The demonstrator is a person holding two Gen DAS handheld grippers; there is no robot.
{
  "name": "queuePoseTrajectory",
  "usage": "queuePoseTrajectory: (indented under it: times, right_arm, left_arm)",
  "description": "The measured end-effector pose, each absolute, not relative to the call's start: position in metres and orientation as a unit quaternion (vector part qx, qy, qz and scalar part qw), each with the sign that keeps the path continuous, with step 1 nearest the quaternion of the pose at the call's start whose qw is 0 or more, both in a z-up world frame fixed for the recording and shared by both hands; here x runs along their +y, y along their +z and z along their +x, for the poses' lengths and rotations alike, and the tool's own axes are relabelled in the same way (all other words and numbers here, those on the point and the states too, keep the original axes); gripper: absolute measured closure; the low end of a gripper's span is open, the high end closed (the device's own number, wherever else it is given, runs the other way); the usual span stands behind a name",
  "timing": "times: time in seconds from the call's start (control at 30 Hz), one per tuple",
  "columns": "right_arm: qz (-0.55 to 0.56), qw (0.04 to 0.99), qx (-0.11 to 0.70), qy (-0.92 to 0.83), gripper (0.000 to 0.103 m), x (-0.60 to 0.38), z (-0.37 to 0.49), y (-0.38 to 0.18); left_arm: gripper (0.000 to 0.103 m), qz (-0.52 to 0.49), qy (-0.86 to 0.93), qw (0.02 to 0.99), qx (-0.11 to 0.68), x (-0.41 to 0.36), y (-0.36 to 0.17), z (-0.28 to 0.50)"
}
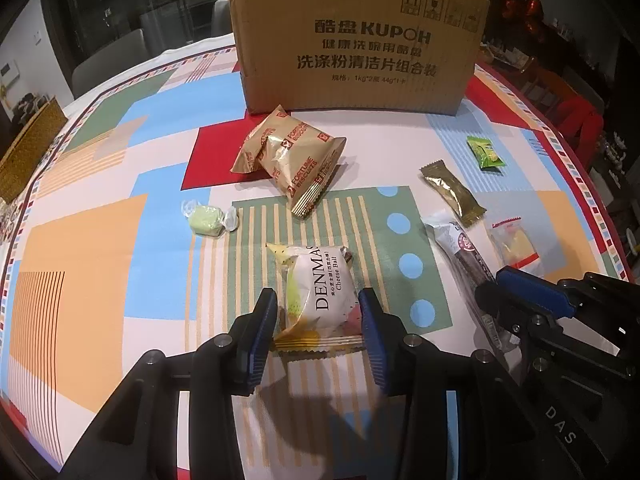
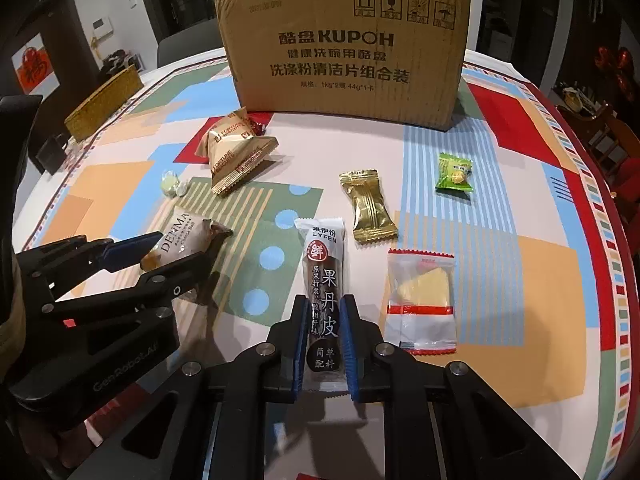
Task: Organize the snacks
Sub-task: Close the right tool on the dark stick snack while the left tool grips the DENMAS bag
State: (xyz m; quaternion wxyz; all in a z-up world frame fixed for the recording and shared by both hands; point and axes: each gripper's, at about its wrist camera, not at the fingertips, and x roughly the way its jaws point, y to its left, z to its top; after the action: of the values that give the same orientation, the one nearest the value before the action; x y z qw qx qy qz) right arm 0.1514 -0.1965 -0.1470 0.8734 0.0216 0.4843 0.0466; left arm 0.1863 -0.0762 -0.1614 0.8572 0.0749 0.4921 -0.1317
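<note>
Now right gripper (image 2: 323, 340) pinches the fruit-leather bar (image 2: 323, 280) lengthwise

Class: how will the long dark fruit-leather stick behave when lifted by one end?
The fruit-leather stick, shut in the right gripper, is slim, so probably light. Held near one end, it may droop. Its glossy wrapper could slip.

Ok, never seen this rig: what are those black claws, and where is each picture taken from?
They are hand-held two-finger grippers, one per hand, each with a fisheye camera looking along its fingers. One picture comes from the left gripper, whose blue pads sit either side of a white cheese ball packet. The other comes from the right gripper, shut on a dark fruit-leather bar. More snacks lie on the patterned tablecloth: gold biscuit packets, a gold candy, a green candy. Behind stands a cardboard box.
</note>
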Motion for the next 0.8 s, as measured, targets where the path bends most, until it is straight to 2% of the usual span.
queuePoseTrajectory:
  times: [0.8]
  right_arm:
    - [0.031, 0.893, 0.448, 0.039, 0.086, -0.204, 0.159, -0.113]
  left_arm:
    - [0.062, 0.064, -0.131, 0.868, 0.475, -0.074, -0.137, 0.192]
